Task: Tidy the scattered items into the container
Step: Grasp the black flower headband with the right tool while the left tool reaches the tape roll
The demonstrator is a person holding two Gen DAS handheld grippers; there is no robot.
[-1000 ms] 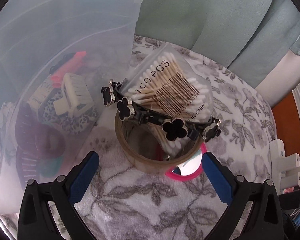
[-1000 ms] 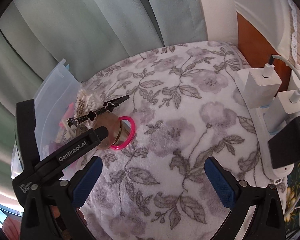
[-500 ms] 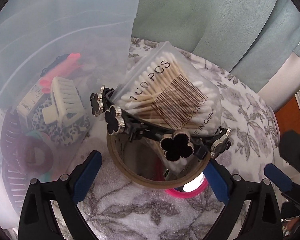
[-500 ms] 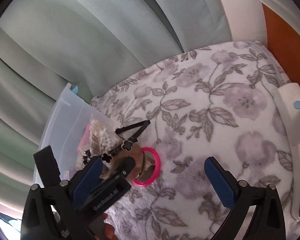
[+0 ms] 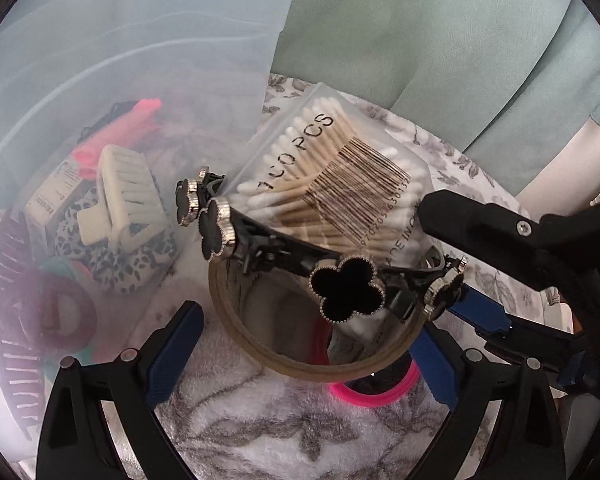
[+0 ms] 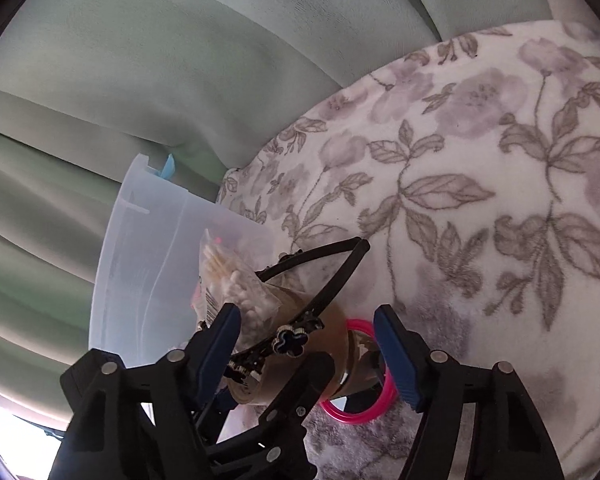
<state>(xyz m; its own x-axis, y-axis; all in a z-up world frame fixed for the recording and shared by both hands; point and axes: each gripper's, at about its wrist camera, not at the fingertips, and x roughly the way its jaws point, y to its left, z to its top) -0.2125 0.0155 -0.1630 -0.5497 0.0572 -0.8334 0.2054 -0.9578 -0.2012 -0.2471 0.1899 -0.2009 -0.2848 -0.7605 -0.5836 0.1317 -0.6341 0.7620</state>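
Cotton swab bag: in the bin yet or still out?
Out. The cotton swab bag leans on the tape roll outside the bin wall, under the clover headband.

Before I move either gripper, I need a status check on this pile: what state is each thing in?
left gripper: open, straddling the tape roll
right gripper: open, around the pile
tape roll: on its side, on the blanket
headband: resting across the tape roll
cotton swab bag: sealed, leaning, outside the bin
pink ring: flat on the blanket
storage bin: open, partly filled
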